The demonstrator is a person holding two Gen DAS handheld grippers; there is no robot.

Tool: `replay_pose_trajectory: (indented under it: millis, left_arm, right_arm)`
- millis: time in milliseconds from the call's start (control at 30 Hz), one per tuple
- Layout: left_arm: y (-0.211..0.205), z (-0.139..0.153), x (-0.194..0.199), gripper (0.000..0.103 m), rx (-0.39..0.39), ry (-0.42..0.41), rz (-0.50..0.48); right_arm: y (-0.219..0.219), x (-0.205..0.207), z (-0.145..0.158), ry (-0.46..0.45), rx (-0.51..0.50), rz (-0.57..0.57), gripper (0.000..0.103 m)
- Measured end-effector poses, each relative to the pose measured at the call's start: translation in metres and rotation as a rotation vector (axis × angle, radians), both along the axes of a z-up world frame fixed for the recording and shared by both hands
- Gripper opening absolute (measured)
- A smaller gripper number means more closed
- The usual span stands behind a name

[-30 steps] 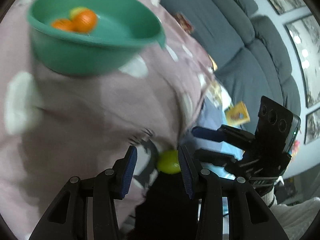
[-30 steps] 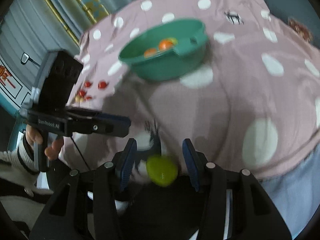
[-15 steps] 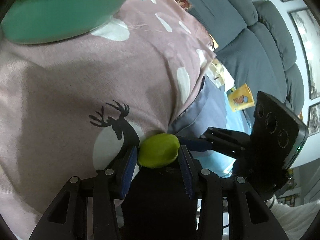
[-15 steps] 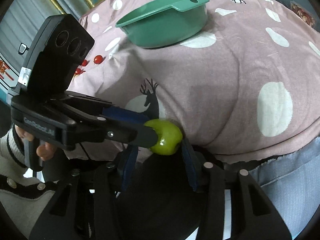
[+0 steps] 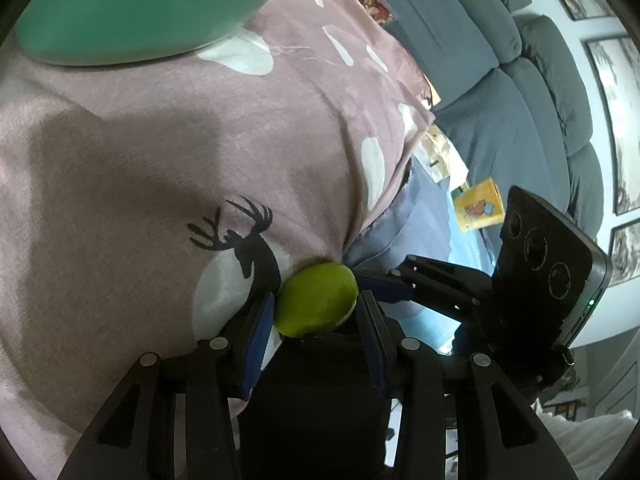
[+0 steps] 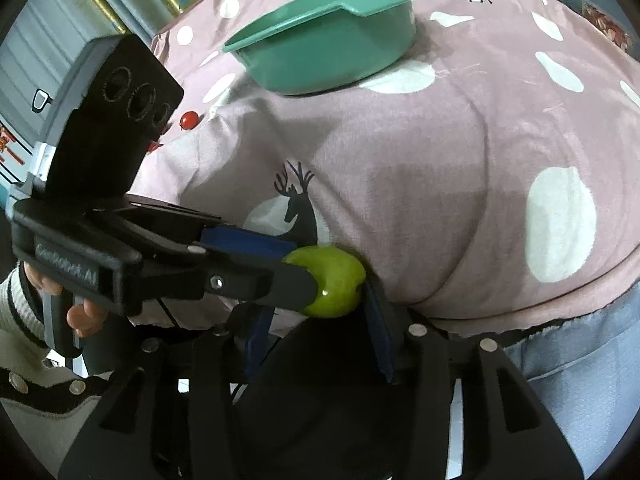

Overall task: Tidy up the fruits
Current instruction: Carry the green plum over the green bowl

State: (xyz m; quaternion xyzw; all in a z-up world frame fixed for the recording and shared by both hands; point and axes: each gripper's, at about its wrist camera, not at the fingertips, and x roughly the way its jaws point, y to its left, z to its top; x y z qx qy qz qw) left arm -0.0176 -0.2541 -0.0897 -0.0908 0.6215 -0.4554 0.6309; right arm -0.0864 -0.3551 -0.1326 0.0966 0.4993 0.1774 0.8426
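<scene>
A green fruit [image 5: 316, 300] [image 6: 336, 288] hangs at the front edge of the pink spotted cloth [image 5: 140, 140] [image 6: 440, 160], beside a black deer print. My left gripper [image 5: 315, 305] [image 6: 301, 265] is shut on it, its blue pads against the fruit's two sides. My right gripper [image 6: 316, 304] [image 5: 372, 284] straddles the same fruit from the other side. Its jaws are opening, with a gap at its left pad. Behind them, on the cloth, stands the green bowl [image 5: 132, 12] [image 6: 332, 52]; what it holds is hidden.
A small red fruit [image 6: 188, 119] lies on the cloth at the left, past the left gripper's body. A grey sofa [image 5: 500, 100] runs along the far side, with a yellow booklet [image 5: 478, 208] below it. The cloth drops off at the front edge, over blue fabric [image 6: 580, 344].
Both grippers have sunk toward the cloth's front edge. The fruit, first between the right gripper's fingers only, now also sits between the left gripper's pads. The bowl's inside has gone out of sight.
</scene>
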Motion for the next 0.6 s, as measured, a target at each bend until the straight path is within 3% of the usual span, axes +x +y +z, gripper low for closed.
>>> replay_pose_trajectory:
  millis: [333, 600]
  left_arm:
    - [0.002, 0.0, 0.0, 0.041, -0.019, 0.016, 0.014]
    - [0.015, 0.034, 0.006, 0.041, -0.026, -0.082, 0.054]
  right_arm:
    - [0.007, 0.002, 0.002, -0.03, -0.017, -0.025, 0.046]
    - [0.015, 0.011, 0.032, -0.105, -0.023, 0.002, 0.046]
